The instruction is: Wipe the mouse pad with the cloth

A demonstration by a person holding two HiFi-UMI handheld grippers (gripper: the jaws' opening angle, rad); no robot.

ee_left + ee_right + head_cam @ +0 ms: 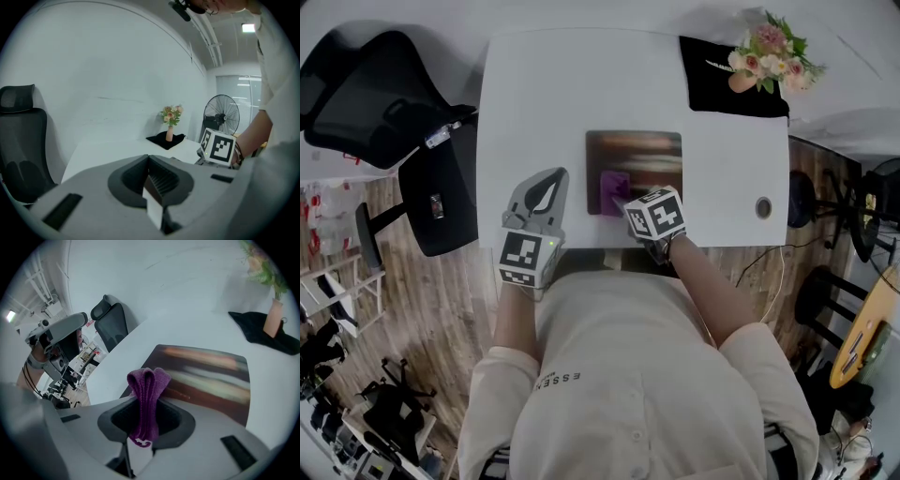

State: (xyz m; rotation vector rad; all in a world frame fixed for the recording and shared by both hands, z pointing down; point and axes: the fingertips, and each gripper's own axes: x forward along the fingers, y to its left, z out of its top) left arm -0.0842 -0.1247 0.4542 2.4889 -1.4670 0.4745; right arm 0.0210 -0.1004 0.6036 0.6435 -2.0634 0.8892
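A dark, streaky mouse pad (635, 169) (206, 376) lies on the white table (544, 94). A folded purple cloth (613, 191) (146, 399) hangs over the pad's near left part, pinched upright in my right gripper (630, 208) (143, 427), which is shut on it. My left gripper (546, 192) (154, 185) is held above the table's front left, to the left of the pad, jaws shut and holding nothing. In the left gripper view the right gripper's marker cube (218, 146) shows to the right.
A vase of flowers (769, 54) (274, 310) stands on a black cloth (727, 80) at the table's far right corner. A small round grommet (763, 207) sits near the right edge. A black office chair (366, 94) stands left of the table, a fan (221, 115) to the right.
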